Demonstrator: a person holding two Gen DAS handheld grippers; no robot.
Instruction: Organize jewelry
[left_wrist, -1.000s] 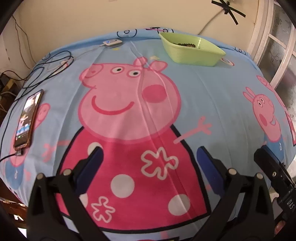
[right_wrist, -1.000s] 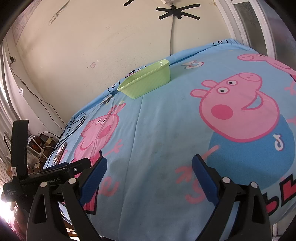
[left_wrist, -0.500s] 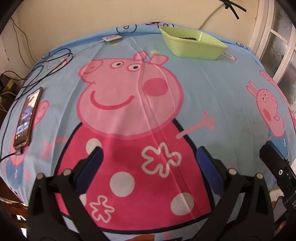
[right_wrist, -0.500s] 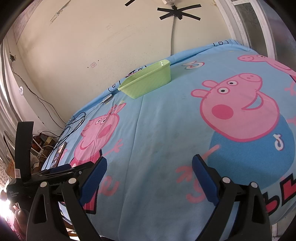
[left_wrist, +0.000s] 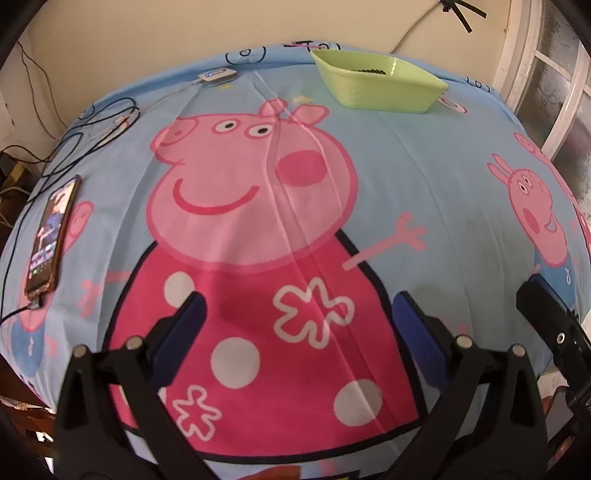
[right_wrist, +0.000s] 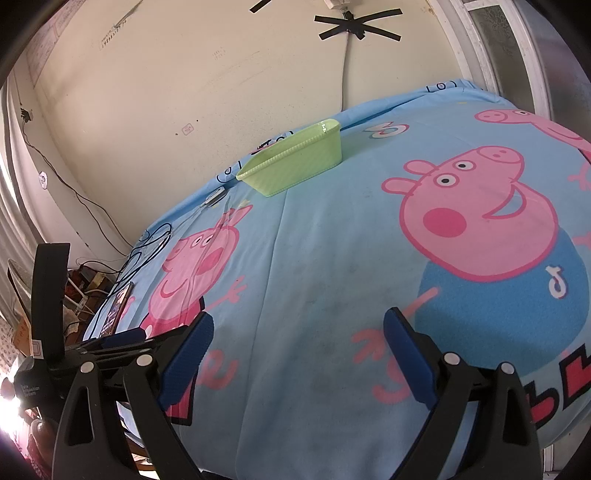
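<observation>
A light green plastic tray (left_wrist: 380, 83) stands at the far edge of the table, near the wall; a dark beaded piece of jewelry (left_wrist: 369, 71) lies inside it. The right wrist view shows the same green tray (right_wrist: 295, 164) from its side, contents hidden. My left gripper (left_wrist: 299, 317) hangs open over the pink dress printed on the cloth, nothing between its blue pads. My right gripper (right_wrist: 299, 328) is open too, above bare blue cloth, far short of the tray. The left gripper's body (right_wrist: 48, 314) shows at the left edge of the right wrist view.
A cartoon-pig tablecloth (left_wrist: 424, 155) covers the table. A phone (left_wrist: 51, 236) lies near the left edge, plugged into a cable. A small white device (left_wrist: 216, 75) and coiled black cables (left_wrist: 103, 118) lie at the far left. A wall and a white window frame (left_wrist: 524, 66) stand behind.
The left wrist view has tilted slightly downward, so the tray sits higher in frame. The right view is unchanged. Both grippers stay open.
</observation>
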